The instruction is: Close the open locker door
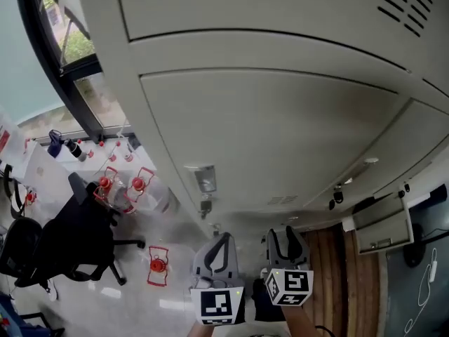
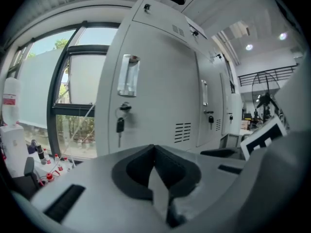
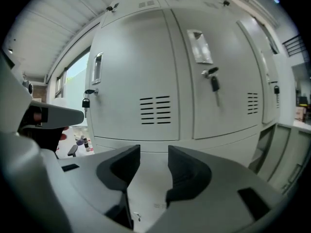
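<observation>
A bank of grey lockers [image 1: 266,104] rises in front of me. Low on its right side a grey door panel [image 1: 382,229] stands swung out from the row, and in the right gripper view its edge [image 3: 277,152] shows at the far right. My left gripper [image 1: 224,237] hangs before a closed door that has a handle [image 2: 129,75] and a key [image 2: 119,125]; its jaws meet at the tips [image 2: 154,147] with nothing held. My right gripper [image 1: 286,232] is beside it, its jaws [image 3: 154,150] apart and empty, pointing at closed doors with vents [image 3: 155,109].
A black office chair [image 1: 77,237] and several red-capped bottles [image 1: 123,184] are on the floor at the left, below a window [image 1: 66,44]. Wooden flooring [image 1: 344,272] runs along the lockers' foot at the right. A padlock [image 3: 86,102] hangs on a far-left door.
</observation>
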`<state>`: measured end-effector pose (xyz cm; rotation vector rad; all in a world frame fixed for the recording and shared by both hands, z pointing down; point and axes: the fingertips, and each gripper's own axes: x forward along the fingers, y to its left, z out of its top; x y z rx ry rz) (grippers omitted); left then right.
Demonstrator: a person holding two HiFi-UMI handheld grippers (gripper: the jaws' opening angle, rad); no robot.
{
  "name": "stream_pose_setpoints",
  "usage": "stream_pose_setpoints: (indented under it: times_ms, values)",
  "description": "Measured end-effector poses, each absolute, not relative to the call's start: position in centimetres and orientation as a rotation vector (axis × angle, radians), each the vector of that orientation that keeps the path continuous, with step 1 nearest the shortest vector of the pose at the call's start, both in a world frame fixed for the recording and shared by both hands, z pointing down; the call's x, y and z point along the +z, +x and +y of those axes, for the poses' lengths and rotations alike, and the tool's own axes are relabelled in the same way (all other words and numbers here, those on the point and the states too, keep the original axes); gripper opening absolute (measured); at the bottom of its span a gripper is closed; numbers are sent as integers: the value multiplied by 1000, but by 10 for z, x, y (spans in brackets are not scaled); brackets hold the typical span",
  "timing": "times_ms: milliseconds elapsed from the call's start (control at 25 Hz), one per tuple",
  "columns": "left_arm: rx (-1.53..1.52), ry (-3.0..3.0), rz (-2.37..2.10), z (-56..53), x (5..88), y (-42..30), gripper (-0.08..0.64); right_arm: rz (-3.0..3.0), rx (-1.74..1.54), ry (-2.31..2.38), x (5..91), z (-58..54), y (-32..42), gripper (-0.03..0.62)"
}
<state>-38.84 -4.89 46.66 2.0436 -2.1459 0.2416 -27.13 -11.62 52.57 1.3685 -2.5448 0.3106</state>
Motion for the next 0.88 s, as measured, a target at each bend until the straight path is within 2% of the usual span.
stream_pose_setpoints:
  times_ms: [440,880]
  values:
    - [270,2363,-1897,-110,449,-267,0,-2322,344,1847,501,-148,-100,173]
    - [275,2533,-1694,-156,438,-116,0,-2117,368,2131,492,-163,77,173]
